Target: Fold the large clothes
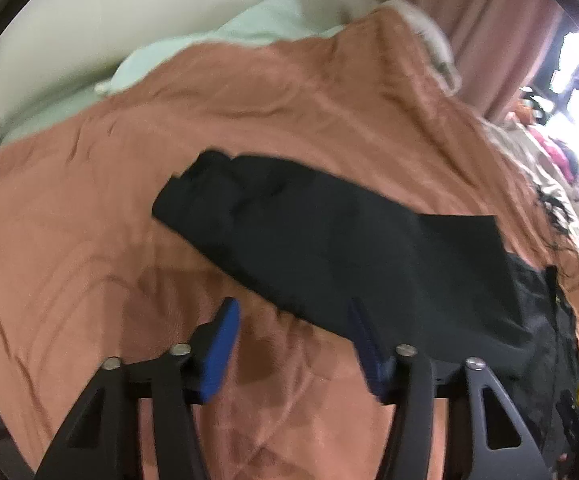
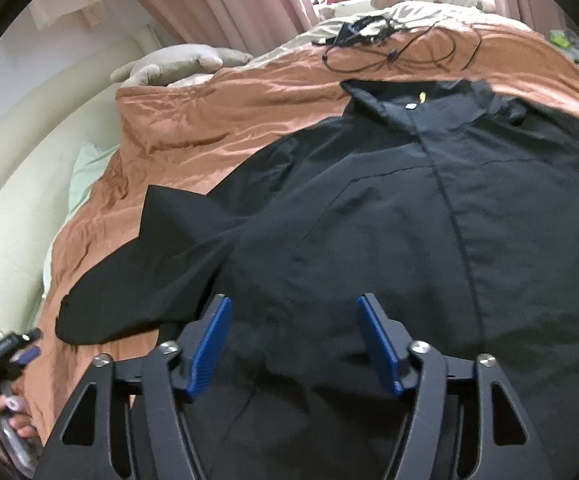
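At the far left of my right-hand view I can see my left gripper near the edge of the bed, a hand wrapped round its handle. Through its own camera, my left gripper hangs over the rust-orange quilted bedspread, its blue-padded fingers standing about half apart with nothing between them but bedspread. The right-hand pad sits just at the lower edge of the sleeve of the large black jacket; this view is too blurred to tell whether it touches the cloth. Beyond the sleeve lie a pale green pillow and a cream padded headboard.

The jacket itself lies spread front-up on the bedspread, collar towards the far side, a centre placket running down its middle, and the sleeve stretched out to the left, its cuff close to my left gripper.

My right gripper hangs over the lower front of the jacket, to the right of where the sleeve joins. Its fingers are likewise half open, black cloth beneath the gap, nothing clamped.

Further back, a black tangled cable rests on the bedspread past the collar, with dusty-pink curtains behind.
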A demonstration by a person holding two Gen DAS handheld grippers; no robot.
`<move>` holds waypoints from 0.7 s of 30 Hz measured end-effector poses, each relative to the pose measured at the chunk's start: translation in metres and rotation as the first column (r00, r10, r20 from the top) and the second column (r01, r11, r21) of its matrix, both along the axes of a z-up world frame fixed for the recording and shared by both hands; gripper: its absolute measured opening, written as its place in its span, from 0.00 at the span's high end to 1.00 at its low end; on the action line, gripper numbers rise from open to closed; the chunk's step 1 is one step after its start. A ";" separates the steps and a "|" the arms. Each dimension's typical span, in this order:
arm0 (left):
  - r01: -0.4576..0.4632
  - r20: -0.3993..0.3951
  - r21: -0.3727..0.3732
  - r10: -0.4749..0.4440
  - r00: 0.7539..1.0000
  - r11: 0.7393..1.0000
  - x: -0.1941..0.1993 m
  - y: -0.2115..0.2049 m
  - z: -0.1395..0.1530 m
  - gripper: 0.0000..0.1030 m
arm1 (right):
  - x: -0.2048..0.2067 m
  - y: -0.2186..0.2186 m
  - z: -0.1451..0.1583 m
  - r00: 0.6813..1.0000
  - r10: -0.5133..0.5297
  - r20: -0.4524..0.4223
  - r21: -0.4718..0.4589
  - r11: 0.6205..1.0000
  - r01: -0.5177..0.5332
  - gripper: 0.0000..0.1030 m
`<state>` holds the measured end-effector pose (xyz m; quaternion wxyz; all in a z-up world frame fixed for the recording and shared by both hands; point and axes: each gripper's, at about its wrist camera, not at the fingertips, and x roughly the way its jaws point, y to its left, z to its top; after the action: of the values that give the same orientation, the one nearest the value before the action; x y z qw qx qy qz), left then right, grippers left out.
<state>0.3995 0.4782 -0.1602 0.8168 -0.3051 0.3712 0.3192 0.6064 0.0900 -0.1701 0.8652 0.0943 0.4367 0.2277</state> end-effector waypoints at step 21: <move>-0.102 0.143 0.010 0.099 0.985 0.995 0.015 0.041 0.005 0.97 | 0.053 0.047 -0.032 0.982 0.115 -0.149 0.272 0.960 -0.071 0.89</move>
<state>0.4141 0.5196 -0.1550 0.8268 -0.3382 0.2932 0.3407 0.6593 0.1370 -0.2020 0.7942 0.2068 0.4759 0.3162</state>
